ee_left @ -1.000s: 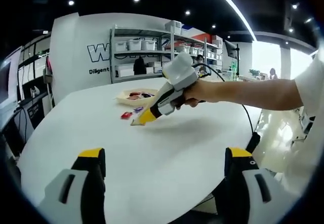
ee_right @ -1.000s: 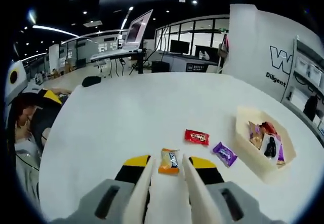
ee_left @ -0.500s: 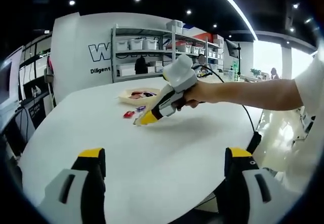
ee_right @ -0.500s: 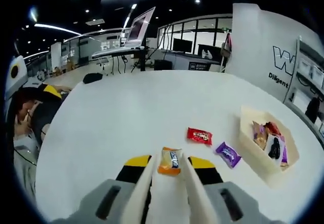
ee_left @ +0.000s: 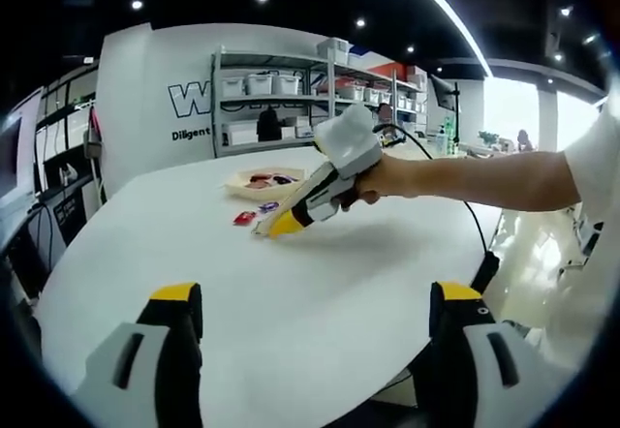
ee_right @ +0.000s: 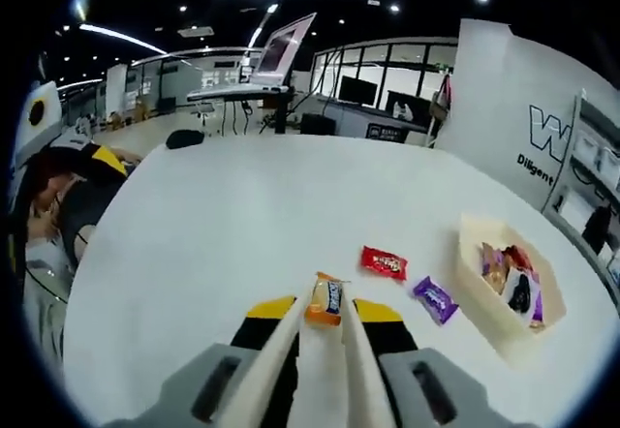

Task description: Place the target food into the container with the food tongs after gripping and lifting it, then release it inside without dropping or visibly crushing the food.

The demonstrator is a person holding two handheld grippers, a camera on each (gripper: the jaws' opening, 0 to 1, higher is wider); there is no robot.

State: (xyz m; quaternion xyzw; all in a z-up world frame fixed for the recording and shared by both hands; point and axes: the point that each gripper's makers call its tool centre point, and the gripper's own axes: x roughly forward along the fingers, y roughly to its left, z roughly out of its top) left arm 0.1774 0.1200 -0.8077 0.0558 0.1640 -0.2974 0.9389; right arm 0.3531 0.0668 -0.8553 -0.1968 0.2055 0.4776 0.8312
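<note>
White and round, the large glossy table point(ee_right: 213, 225) carries a small scatter of wrapped snacks under office ceiling lights. Seen from the right gripper view, the right gripper point(ee_right: 323, 304) reaches forward with cream-coloured food tongs point(ee_right: 281, 351) fixed along its yellow-tipped jaws, and the tong tips are drawn in narrowly on either side of an orange wrapped candy with a dark label point(ee_right: 325, 299), which sits pinched between them; whether the candy has cleared the tabletop cannot be told. Just beyond it to the right lies a red wrapped candy point(ee_right: 384, 263), and farther right a purple wrapped candy point(ee_right: 433, 299), both flat on the table and apart from each other. Near the table's right edge stands a shallow cream rectangular container point(ee_right: 477, 288) already holding several wrapped sweets. From the left gripper view, the left gripper point(ee_left: 315, 297) hangs above the near part of the table with its two grey, yellow-capped jaws spread wide and nothing between them. Across the table in that view, a person's hand point(ee_left: 373, 178) holds the right gripper tilted down toward the tabletop, with the red candy and the container beyond it, and metal shelving with storage boxes point(ee_left: 291, 99) stands against the far wall.
</note>
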